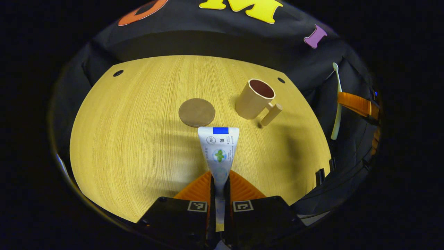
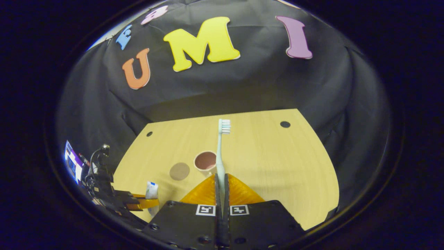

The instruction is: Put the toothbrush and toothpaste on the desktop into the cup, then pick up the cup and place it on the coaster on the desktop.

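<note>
My left claw (image 1: 220, 184) pinches the toothpaste (image 1: 219, 149), which sticks forward toward the coaster (image 1: 196, 112). My right claw (image 2: 221, 184) clamps the toothbrush (image 2: 221, 156), upright beside the cup (image 2: 205, 161) ahead.

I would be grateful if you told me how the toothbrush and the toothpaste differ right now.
The toothbrush is thin and stick-like; the toothpaste is a flat, broad tube. The toothbrush sits in the right claw, the toothpaste in the left claw. Both are clamped, off the table, outside the cup.

left tool (image 1: 219, 185) clamped on toothpaste (image 1: 219, 149); right tool (image 2: 221, 184) clamped on toothbrush (image 2: 220, 152).
</note>
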